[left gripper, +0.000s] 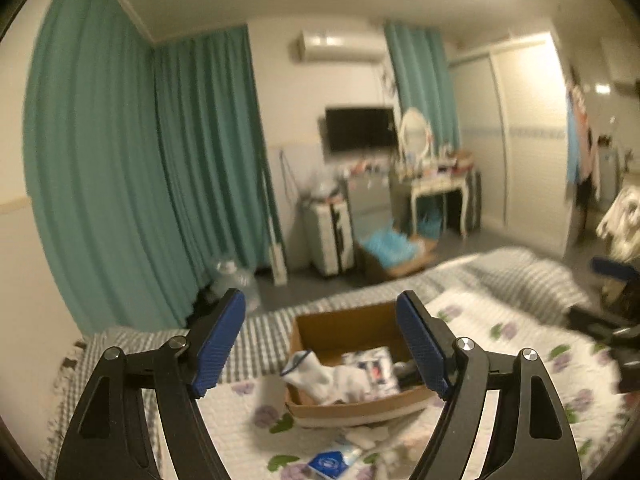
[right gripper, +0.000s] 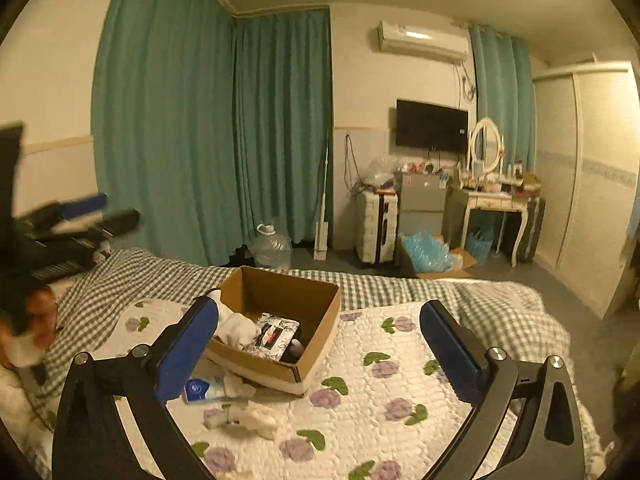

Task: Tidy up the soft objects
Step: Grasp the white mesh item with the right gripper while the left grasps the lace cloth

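Note:
A brown cardboard box [left gripper: 340, 326] sits on the flowered quilt [left gripper: 500, 332] of the bed; it also shows in the right wrist view [right gripper: 280, 292]. In it lie white socks [left gripper: 316, 378] and a printed tissue pack [left gripper: 376, 368]. A blue-and-white tissue pack [right gripper: 200, 389] and a crumpled white sock [right gripper: 260, 418] lie on the quilt in front of the box. My left gripper [left gripper: 322, 338] is open and empty, above the box. My right gripper [right gripper: 320, 334] is open and empty, just right of the box. The left gripper shows blurred at the left edge of the right wrist view [right gripper: 80, 216].
A grey checked blanket [right gripper: 400, 284] covers the far side of the bed. Beyond it stand teal curtains [right gripper: 200, 120], a water jug [right gripper: 272, 246], a white suitcase [right gripper: 378, 228], a dressing table [right gripper: 492, 200] and a box of blue packing [right gripper: 428, 254] on the floor.

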Demonstrator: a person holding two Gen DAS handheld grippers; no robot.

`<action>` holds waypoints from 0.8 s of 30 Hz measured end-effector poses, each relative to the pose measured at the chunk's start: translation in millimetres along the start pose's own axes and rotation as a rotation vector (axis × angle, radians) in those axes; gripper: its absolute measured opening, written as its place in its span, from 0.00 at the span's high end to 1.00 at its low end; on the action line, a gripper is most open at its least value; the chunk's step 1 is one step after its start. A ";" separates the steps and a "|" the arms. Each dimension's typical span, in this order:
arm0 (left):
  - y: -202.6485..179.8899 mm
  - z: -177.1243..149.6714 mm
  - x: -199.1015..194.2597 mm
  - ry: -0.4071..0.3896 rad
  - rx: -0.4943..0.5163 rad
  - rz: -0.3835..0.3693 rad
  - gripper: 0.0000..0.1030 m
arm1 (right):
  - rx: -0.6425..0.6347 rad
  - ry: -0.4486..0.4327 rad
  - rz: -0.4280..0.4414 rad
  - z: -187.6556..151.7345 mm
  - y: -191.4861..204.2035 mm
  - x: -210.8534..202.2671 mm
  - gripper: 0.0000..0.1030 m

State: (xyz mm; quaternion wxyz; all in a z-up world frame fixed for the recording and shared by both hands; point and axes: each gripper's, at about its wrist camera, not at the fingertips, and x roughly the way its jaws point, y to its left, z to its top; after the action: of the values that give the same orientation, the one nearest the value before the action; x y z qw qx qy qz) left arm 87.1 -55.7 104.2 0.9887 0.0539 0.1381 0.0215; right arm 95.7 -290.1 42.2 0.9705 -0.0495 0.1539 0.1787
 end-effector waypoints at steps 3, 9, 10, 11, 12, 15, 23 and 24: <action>3.5 -7.9 -44.7 -0.036 -0.031 0.009 0.21 | -0.018 0.012 0.016 -12.0 15.1 -18.8 0.01; 1.9 -54.6 -78.8 0.001 -0.049 0.041 0.21 | -0.037 0.091 0.070 -71.9 50.0 -17.1 0.01; 1.2 -62.5 -77.8 0.019 -0.051 0.036 0.21 | -0.029 0.106 0.080 -86.9 56.3 -11.1 0.01; 0.4 -71.8 -74.5 0.047 -0.055 0.027 0.21 | -0.025 0.127 0.087 -96.7 60.0 -5.0 0.01; -0.7 -81.1 -70.8 0.079 -0.057 0.016 0.21 | -0.021 0.160 0.093 -108.8 64.1 3.5 0.01; 1.9 -117.1 -49.8 0.199 -0.093 0.008 0.21 | -0.008 0.238 0.110 -144.8 73.1 27.7 0.01; -2.2 -182.7 -19.5 0.350 -0.141 0.030 0.21 | -0.012 0.390 0.112 -202.8 77.1 71.3 0.01; -3.6 -186.8 -14.9 0.364 -0.138 0.026 0.21 | -0.012 0.412 0.111 -206.9 77.0 76.4 0.01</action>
State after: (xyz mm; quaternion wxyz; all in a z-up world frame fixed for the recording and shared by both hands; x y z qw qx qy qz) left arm 21.4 -41.4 -70.7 0.9484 -0.0171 0.3120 0.0530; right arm 77.6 -224.3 -181.2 0.9070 -0.0823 0.3503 0.2187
